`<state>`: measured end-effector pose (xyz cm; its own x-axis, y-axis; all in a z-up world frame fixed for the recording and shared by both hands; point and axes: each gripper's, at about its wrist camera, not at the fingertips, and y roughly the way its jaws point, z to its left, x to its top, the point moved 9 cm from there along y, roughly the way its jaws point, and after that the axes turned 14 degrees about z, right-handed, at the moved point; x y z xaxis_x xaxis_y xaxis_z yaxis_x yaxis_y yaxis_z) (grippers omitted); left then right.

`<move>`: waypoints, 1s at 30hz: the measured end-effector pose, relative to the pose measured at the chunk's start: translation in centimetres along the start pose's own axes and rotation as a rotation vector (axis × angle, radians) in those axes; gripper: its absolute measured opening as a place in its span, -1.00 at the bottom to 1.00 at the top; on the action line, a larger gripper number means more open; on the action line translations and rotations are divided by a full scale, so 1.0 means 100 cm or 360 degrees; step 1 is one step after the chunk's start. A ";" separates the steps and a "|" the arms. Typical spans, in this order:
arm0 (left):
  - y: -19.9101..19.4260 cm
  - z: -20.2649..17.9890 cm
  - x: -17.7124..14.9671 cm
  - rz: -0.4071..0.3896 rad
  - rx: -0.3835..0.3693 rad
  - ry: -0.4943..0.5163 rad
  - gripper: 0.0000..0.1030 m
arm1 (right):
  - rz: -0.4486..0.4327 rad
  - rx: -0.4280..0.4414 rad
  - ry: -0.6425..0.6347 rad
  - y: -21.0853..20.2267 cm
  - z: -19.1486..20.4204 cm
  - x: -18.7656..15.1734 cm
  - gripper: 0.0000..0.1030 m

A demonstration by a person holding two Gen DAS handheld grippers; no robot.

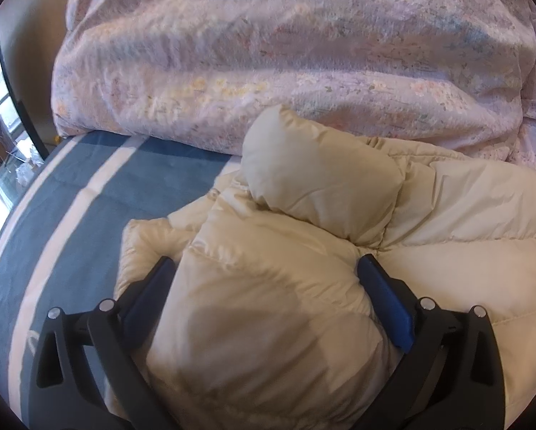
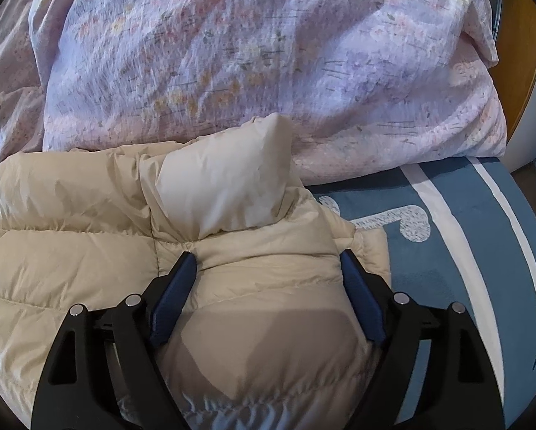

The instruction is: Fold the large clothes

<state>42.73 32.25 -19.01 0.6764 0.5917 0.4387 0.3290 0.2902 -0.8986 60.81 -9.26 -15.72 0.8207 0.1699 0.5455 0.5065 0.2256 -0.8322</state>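
A puffy cream jacket (image 1: 304,251) is laid on a blue striped bed cover (image 1: 89,193), close to the near edge of the bed; a big flowery quilt (image 1: 268,53) is heaped just past it on the far side. The jacket is stretched from left to right, so its long way runs across the bed; its soft collar (image 1: 321,175) is stuck up in the middle, on the far side.

The left gripper (image 1: 268,276) is placed at the left end of the jacket and the right gripper (image 2: 268,268) at the right end; each end is nearest to its own hand. In both views a fat roll of jacket is seen between the blue pads; the fingers are spread wide around it. It cannot be told if the cloth is being squeezed or only touched, on either side.

The next fold is judged to bring the two ends in toward the collar.

In the left view a window is seen at the far left; in the right view a white shape (image 2: 393,220) on the bed cover and a wooden edge at the far right are shown.
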 end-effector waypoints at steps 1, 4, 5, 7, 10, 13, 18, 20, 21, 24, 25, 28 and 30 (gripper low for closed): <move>-0.006 0.000 -0.006 -0.0001 -0.0008 -0.0004 0.96 | 0.0008 0.0006 0.0004 -0.004 -0.003 0.000 0.60; -0.025 0.007 -0.017 -0.0007 -0.0100 -0.0020 0.95 | 0.0008 0.0093 0.0031 -0.024 -0.016 -0.005 0.60; -0.030 0.009 -0.021 -0.0008 -0.0116 -0.0024 0.95 | 0.0010 0.0119 0.0062 -0.031 -0.025 -0.008 0.61; -0.044 0.018 -0.030 -0.0015 -0.0151 -0.0033 0.95 | 0.0034 0.0187 0.0108 -0.041 -0.040 -0.015 0.61; -0.062 0.036 -0.045 -0.0044 -0.0155 -0.0048 0.95 | 0.0109 0.0284 0.0135 -0.046 -0.057 -0.028 0.62; -0.074 0.050 -0.058 -0.0047 -0.0139 -0.0068 0.95 | 0.0182 0.0345 0.0136 -0.044 -0.067 -0.040 0.62; -0.070 0.067 -0.075 0.0059 -0.0209 -0.0142 0.93 | 0.0287 0.0514 0.0193 -0.035 -0.074 -0.055 0.62; -0.065 0.065 -0.081 0.0103 -0.0258 -0.0148 0.89 | 0.0328 0.0591 0.0197 -0.032 -0.069 -0.063 0.55; -0.062 0.065 -0.085 0.0122 -0.0285 -0.0148 0.88 | 0.0343 0.0622 0.0189 -0.032 -0.066 -0.068 0.50; -0.054 0.056 -0.091 0.0171 -0.0354 -0.0151 0.72 | 0.0354 0.0667 0.0166 -0.034 -0.060 -0.076 0.33; -0.052 0.054 -0.093 0.0184 -0.0377 -0.0156 0.68 | 0.0362 0.0699 0.0164 -0.034 -0.058 -0.080 0.24; -0.049 0.050 -0.096 0.0177 -0.0449 -0.0194 0.47 | 0.0374 0.0771 0.0186 -0.040 -0.054 -0.094 0.01; -0.052 0.046 -0.098 0.0165 -0.0507 -0.0197 0.08 | 0.0380 0.0830 0.0215 -0.039 -0.050 -0.099 -0.15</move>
<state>31.36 28.41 -18.68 0.6384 0.6980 0.3244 0.4648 -0.0136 -0.8853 52.02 -16.61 -18.35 0.9398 0.1581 0.3029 0.1345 0.6438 -0.7533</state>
